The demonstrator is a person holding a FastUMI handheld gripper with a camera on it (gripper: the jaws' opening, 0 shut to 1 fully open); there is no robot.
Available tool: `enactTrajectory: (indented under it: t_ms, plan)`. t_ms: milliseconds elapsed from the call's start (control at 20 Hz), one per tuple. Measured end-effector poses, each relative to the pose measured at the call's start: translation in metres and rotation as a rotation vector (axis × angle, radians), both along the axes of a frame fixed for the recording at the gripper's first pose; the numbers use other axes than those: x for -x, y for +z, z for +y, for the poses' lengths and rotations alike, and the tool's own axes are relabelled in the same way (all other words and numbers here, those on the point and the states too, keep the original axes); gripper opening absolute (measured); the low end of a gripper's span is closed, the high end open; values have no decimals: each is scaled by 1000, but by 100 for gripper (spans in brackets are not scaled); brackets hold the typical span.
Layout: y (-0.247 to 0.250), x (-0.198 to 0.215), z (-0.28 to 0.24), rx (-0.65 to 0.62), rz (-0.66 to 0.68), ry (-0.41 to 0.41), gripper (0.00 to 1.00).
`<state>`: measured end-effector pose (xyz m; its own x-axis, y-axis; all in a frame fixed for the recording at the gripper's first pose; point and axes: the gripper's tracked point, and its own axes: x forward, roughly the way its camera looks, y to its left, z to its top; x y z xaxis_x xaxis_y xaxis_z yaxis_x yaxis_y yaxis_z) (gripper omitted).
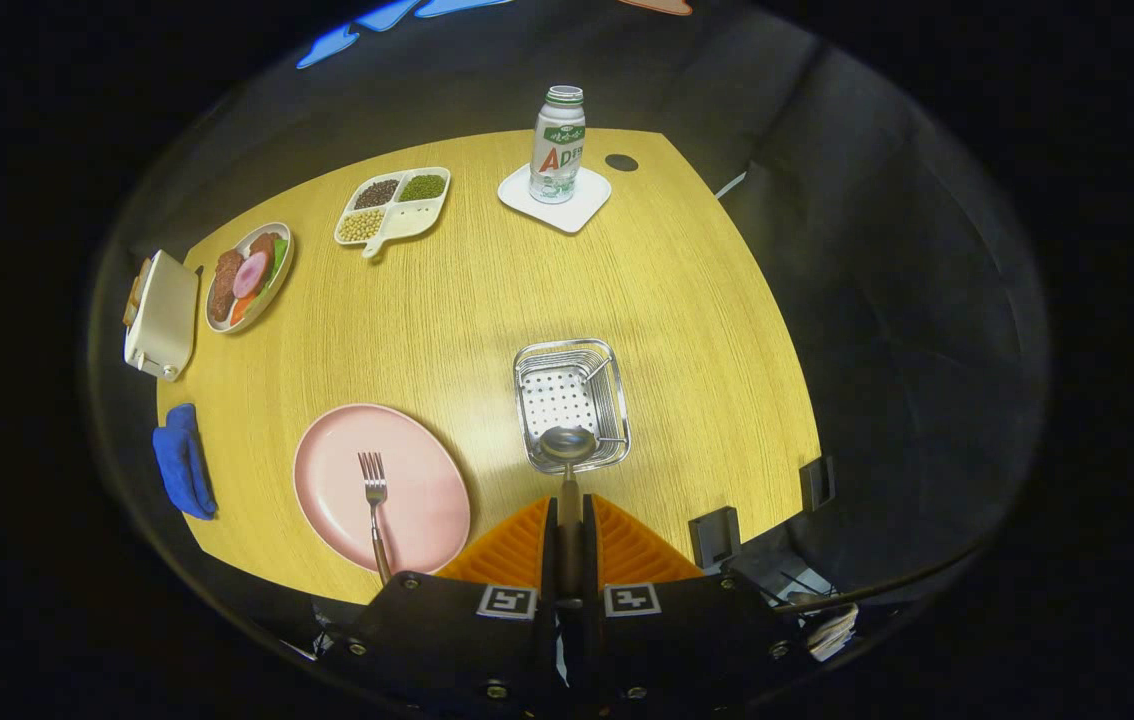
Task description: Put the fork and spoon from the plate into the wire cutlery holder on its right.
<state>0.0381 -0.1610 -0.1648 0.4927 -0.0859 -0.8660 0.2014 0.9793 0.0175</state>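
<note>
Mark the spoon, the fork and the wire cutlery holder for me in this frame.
spoon (568, 443): gripper view, on its bowl, ahead of the gripper (568, 520) shut on its handle.
fork (373, 478): gripper view, on its neck below the tines.
wire cutlery holder (555, 400): gripper view, on its perforated floor.

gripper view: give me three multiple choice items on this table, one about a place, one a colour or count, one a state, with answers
1. Where does the metal fork lie?
A. on the round pink plate
B. in the wire cutlery holder
C. beside the bottle

2. How many compartments of the white divided tray hold beans or grains?
A. one
B. three
C. five

3. What is the gripper doing?
A. open above the plate
B. shut on the metal spoon
C. shut on the fork

Answers:
1 A, the fork rests on the plate, left of the fingers.
2 B, three filled sections show, one dark, one green, one pale.
3 B, both fingers press the spoon's handle, its bowl over the holder's near rim.
</note>
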Motion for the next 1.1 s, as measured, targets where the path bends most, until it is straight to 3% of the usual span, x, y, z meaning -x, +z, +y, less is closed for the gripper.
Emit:
enactTrajectory:
  t_ms: [150,250,300,350,400,450,700,1100]
  plan:
    - [-1,-6,-4,-4,-2,-13,10]
    - [3,-7,-3,-22,-16,-21,17]
    - [5,-6,-2,-32,-22,-21,32]
    - [6,-7,-1,-39,-26,-20,32]
    - [7,-7,-1,-39,-30,-22,44]
    - [8,-7,0,-39,-34,-21,46]
    - [14,-10,23,-44,-56,8,46]
    - [3,-2,91,-9,-22,121,46]
